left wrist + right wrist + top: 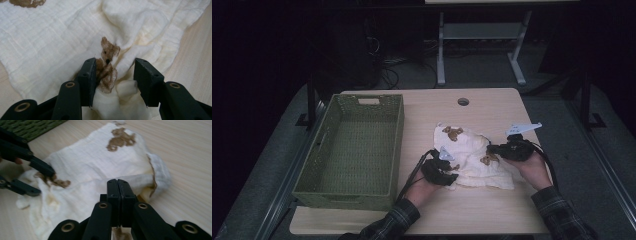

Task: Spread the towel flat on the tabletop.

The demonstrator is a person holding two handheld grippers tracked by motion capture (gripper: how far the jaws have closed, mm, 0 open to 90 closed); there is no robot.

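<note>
Item: cream cloth point(472, 160), gauzy cotton weave with brown bear prints point(452, 133). It lies crumpled on the wooden table point(492, 210), between the two grippers, to the right of the empty green basket point(357, 150).

Left gripper point(115, 75): jaws partly open and astride a raised bunch of the cloth. One printed bear sits against the inner face of one jaw, while the other jaw stands just clear of the fabric. Not clamped, so far as can be seen.

Right gripper point(117, 192): jaws closed flat together at the cloth's near edge. Cloth lies just beyond and under the tips. Whether a fold is pinched between them I cannot tell.

Handling, by judgement: very light, limp and thin, so it keeps no shape and drags along when pulled. It is not fragile and not slippery, as the weave should catch on the pads.

Best hold: a hem or corner, pinched through a single layer. The bunch ahead of the left jaws would bring several layers up together.
</note>
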